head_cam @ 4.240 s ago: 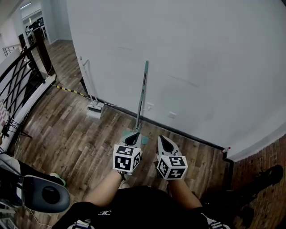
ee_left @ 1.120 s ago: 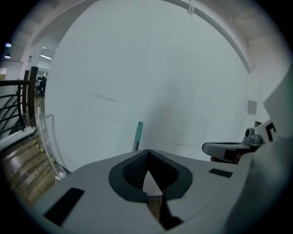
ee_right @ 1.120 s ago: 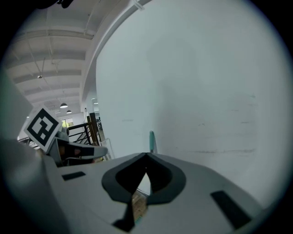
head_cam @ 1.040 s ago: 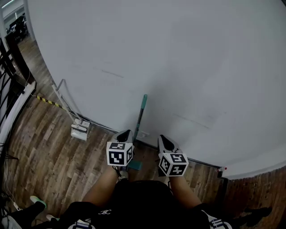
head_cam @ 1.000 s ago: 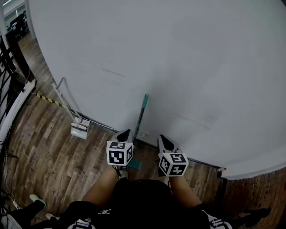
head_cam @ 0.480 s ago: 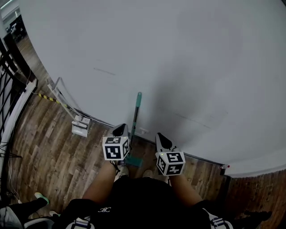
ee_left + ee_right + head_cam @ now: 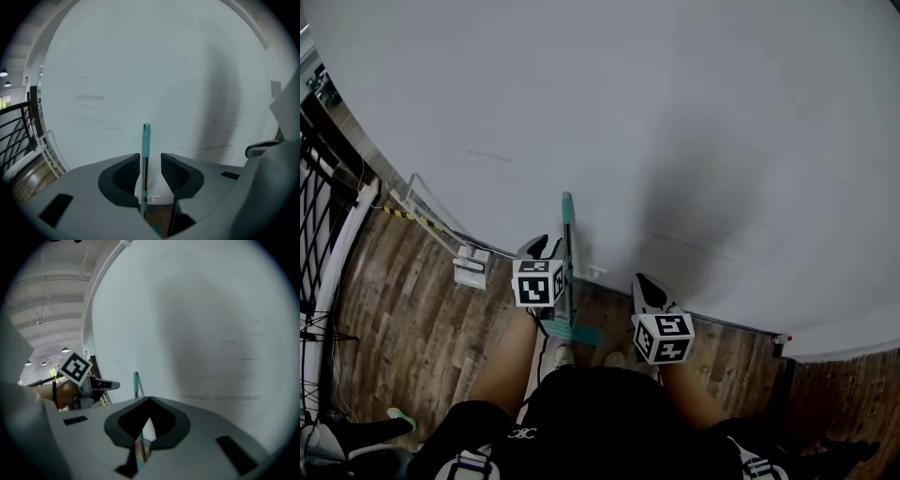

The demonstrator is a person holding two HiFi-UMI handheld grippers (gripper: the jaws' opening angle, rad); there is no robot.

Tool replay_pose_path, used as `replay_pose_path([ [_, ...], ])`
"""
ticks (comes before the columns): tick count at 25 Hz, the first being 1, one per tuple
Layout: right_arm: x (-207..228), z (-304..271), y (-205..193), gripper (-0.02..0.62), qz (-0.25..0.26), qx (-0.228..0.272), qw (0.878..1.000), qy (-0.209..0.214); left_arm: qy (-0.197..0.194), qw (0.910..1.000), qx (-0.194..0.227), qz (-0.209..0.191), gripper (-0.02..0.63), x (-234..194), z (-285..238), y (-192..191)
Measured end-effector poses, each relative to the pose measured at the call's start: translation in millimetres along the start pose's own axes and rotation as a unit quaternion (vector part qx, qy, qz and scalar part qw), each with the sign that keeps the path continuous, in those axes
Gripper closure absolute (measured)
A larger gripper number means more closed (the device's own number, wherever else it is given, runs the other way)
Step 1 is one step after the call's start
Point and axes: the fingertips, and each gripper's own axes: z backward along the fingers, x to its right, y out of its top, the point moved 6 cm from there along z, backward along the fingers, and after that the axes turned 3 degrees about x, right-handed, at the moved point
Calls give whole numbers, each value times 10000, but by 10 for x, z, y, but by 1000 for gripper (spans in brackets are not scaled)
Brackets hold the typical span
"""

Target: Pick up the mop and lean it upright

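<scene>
Mop (image 7: 568, 262) stands upright at the white wall (image 7: 694, 112), with its teal grip (image 7: 567, 204) at 12 o'clock and its teal mop head (image 7: 574, 331) at 6 o'clock, down on the wood floor (image 7: 412, 309). Can't confirm that the grip touches the wall. Left gripper (image 7: 150, 162) sits around the metal pole (image 7: 145, 180): its jaws are apart and have just been opening. The pole is between the ribbed pads (image 7: 174, 172), close to the pad at 9 o'clock, with a clear gap on the 3 o'clock side, so there is no clamp on it. In the head view this gripper's marker cube is just at 9 o'clock of the pole. Right gripper (image 7: 150, 402) has its jaws together, tips meeting, with nothing between them. It hangs at about 4 o'clock of the pole in the head view, apart from the mop and pointing at the wall. In the right gripper view the mop's grip shows at 11 o'clock past the jaws, and the left gripper is further out at 9 o'clock. Bare forearms run from both grippers back to the person at 6 o'clock. A small white box (image 7: 472, 268) lies on the floor at the wall base, at 9 o'clock of the mop, with striped tape (image 7: 394, 212) and a black railing (image 7: 317, 202) further out that way.
</scene>
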Motion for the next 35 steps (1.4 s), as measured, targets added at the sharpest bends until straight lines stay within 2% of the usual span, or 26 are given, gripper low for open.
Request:
replay_pose_path([
  [6,249,149,6,582,-129,70,9994,-324,105,9991,22,-422,479,34,-484,221],
  [11,445,325,-40,581,-244,67,9969,-747,207,9967,-152,-764,440,-19,-873,158],
  [18,531,469,-104,583,-347,31,9927,-1154,231,9981,-351,-445,445,-117,-1098,10],
  [19,532,481,-113,582,-357,23,9923,-1183,209,9986,-344,-336,503,-120,-1099,0],
  [20,531,488,-123,581,-366,15,9921,-1204,184,9990,-317,-239,505,-118,-1094,-11],
  [26,498,429,-155,582,-368,-30,9931,-1116,65,9996,-128,-256,506,-44,-947,-73],
  [35,318,203,-100,583,-210,-51,9980,-600,106,9994,-14,-322,506,-10,-467,-202],
])
